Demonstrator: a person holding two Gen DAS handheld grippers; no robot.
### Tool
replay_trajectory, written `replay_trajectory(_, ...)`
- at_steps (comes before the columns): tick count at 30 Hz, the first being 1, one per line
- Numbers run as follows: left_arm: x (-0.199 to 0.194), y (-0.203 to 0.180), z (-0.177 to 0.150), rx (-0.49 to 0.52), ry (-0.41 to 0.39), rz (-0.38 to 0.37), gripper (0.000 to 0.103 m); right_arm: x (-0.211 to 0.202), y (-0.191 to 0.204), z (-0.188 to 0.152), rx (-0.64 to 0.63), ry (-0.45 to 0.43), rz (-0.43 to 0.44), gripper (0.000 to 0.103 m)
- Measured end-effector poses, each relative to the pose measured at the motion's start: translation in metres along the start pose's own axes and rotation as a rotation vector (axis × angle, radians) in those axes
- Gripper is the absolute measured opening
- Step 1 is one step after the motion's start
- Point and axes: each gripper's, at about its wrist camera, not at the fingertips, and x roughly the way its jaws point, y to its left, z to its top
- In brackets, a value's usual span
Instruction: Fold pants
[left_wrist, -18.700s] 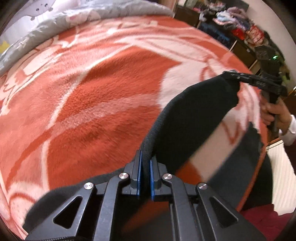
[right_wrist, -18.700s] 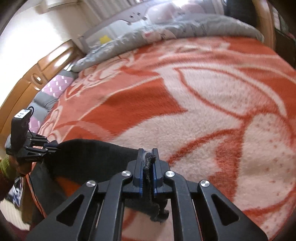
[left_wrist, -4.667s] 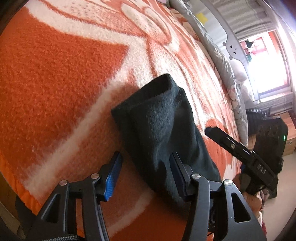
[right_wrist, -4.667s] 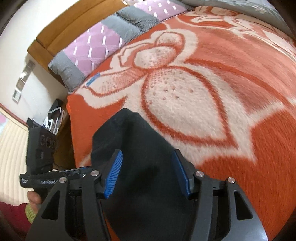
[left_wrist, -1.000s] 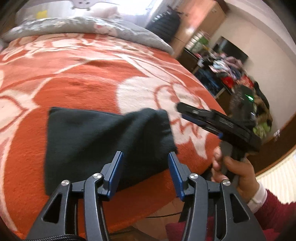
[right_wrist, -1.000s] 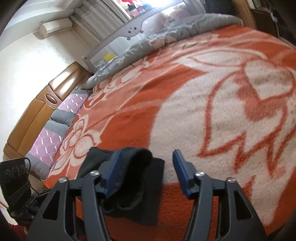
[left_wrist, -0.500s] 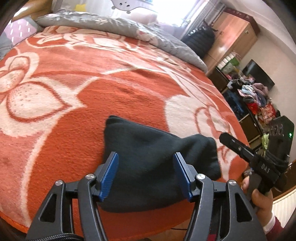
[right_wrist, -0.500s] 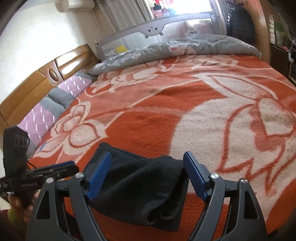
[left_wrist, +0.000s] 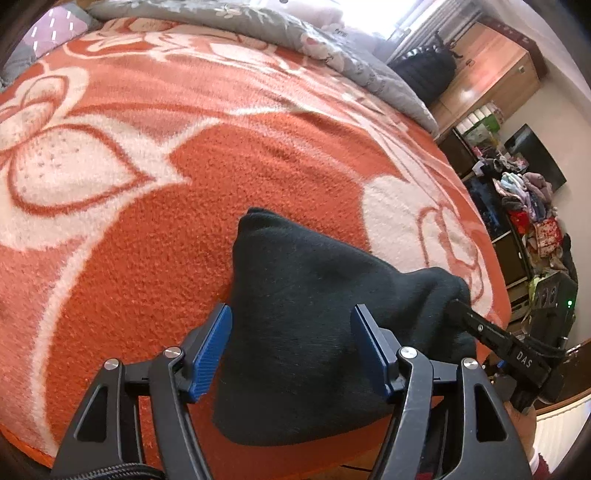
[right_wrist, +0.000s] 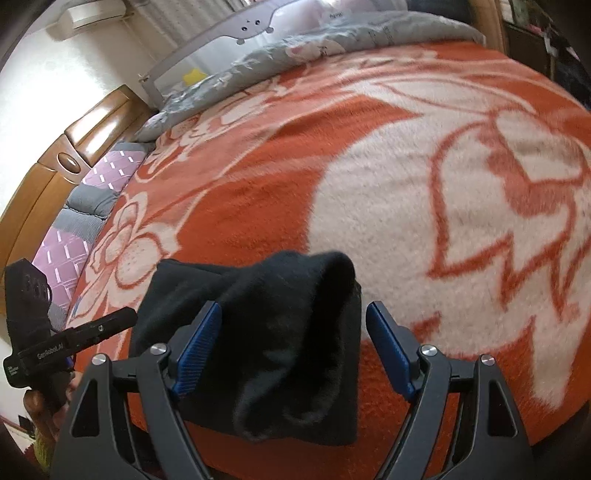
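Black pants (left_wrist: 314, 317) lay folded on orange blanket (left_wrist: 147, 229), lower centre of frame.
Left claw (left_wrist: 291, 354) and right claw (right_wrist: 291, 347) both gaped wide, gripping nothing.

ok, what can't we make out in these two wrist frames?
- Pants, left view: near edge hidden behind the left hand-held gripper.
- Pants, right view: underside of the raised fold hidden; the right hand-held gripper covers the near edge.
- Right view: blanket pattern blurred at right.
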Motion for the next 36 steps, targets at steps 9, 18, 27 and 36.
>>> replay_trajectory(9,0.012,0.005,-0.003,-0.009,0.032,0.008,0.068,0.014,-0.015,-0.020,0.017,0.067,-0.006,0.080)
replay_trajectory(18,0.022,0.013,-0.003,-0.029,0.046,0.010,0.071,0.019,-0.043,-0.028,0.096,0.093,0.078,0.080)
replay_trajectory(27,0.034,0.024,-0.002,-0.072,0.076,-0.009,0.071,0.019,-0.048,-0.033,0.108,0.087,0.136,0.080)
replay_trajectory(36,0.049,0.034,-0.005,-0.126,0.106,-0.055,0.062,0.030,-0.041,-0.029,0.095,0.096,0.181,0.072)
